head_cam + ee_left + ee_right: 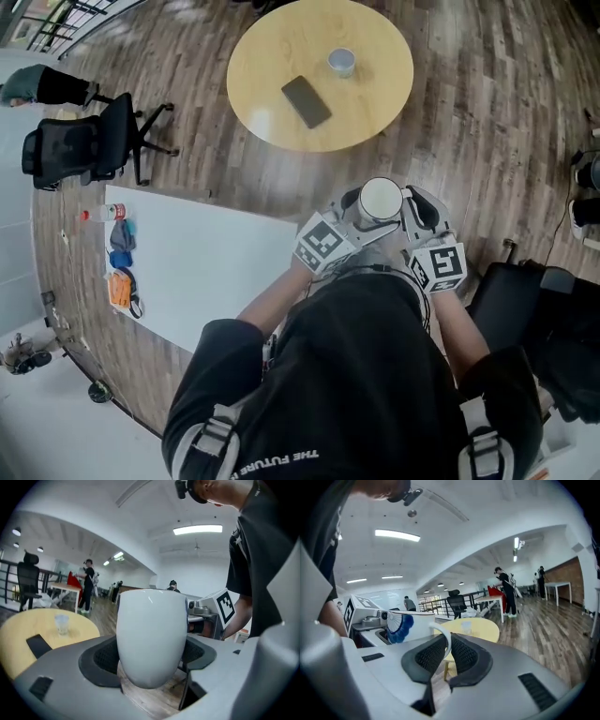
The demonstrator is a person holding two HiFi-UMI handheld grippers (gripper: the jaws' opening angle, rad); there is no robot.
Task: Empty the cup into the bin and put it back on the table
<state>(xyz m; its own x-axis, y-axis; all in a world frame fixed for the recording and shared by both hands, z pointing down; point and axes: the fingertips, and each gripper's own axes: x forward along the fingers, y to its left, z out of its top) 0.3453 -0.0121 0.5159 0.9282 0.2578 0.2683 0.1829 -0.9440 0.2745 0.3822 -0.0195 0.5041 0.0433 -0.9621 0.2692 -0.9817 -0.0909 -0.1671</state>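
Note:
A white cup (381, 199) is held upright in the air in front of the person's chest, above the wooden floor. From above its inside looks plain white. My left gripper (352, 214) is shut on the cup's body (151, 637), with the black pads (104, 657) pressed on both sides. My right gripper (413, 212) is shut on the cup's thin handle (446, 638), which sits between its two pads (466, 654). In the right gripper view the cup (410, 624) shows a blue mark on its side.
A round yellow table (281, 47) stands ahead with a dark phone (307, 101) and a small clear cup (341, 62) on it. A white rectangular table (216, 262) with small items lies to the left. An office chair (89, 141) is far left, dark objects (525, 291) to the right.

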